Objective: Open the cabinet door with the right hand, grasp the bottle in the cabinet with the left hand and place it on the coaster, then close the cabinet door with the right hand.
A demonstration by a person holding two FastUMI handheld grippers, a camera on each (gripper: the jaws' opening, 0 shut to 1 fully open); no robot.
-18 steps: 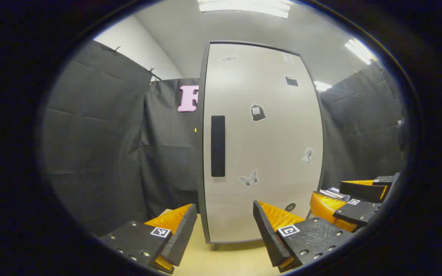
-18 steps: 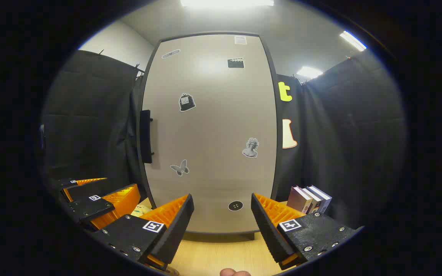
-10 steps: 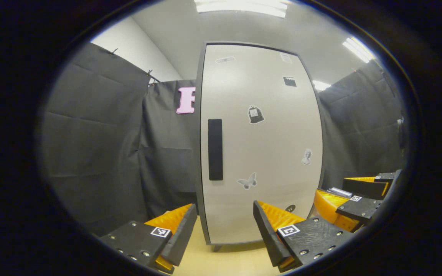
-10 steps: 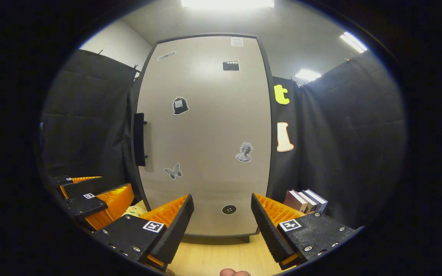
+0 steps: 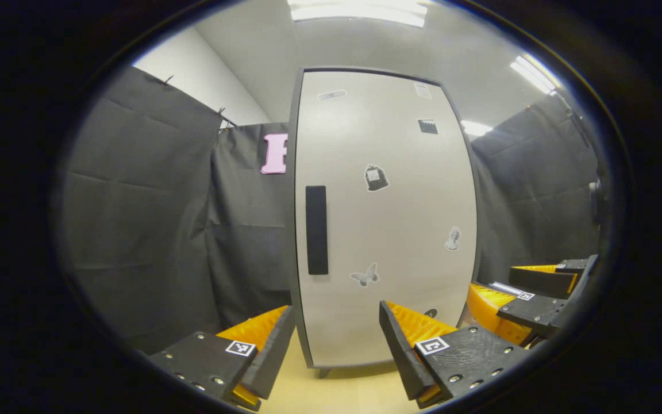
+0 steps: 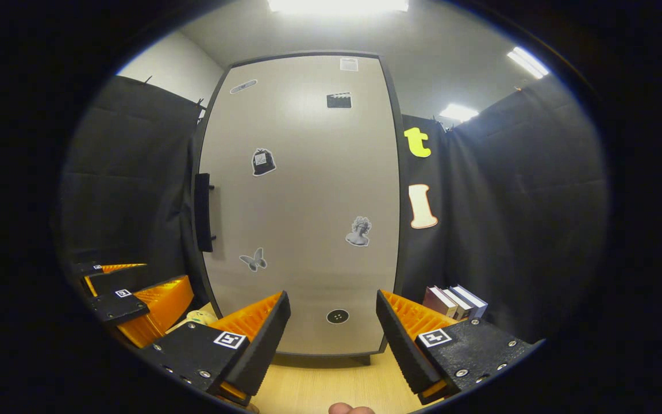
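A tall pale cabinet (image 5: pixel 388 230) with a dark frame stands on the wooden table, its door (image 6: pixel 302 201) closed and dotted with small stickers. A black vertical handle (image 5: pixel 316 230) sits near the door's left edge; in the right gripper view the handle (image 6: pixel 203 213) shows side-on. My left gripper (image 5: pixel 337 351) is open, low in front of the cabinet's left part. My right gripper (image 6: pixel 331 339) is open, in front of the door's lower middle. The right gripper (image 5: pixel 532 293) appears at the right of the left gripper view, and the left gripper (image 6: pixel 130 299) at the left of the right gripper view.
Several books (image 6: pixel 454 302) stand to the right of the cabinet. A small pale object (image 6: pixel 199 317) lies on the table by the cabinet's left foot. The light wooden table (image 6: pixel 319 385) runs under both grippers. Black cloth walls close in both sides.
Both grippers have drawn back slightly from the cabinet and shifted a little right, so the cabinet sits smaller and farther left in each view. Both stay open.
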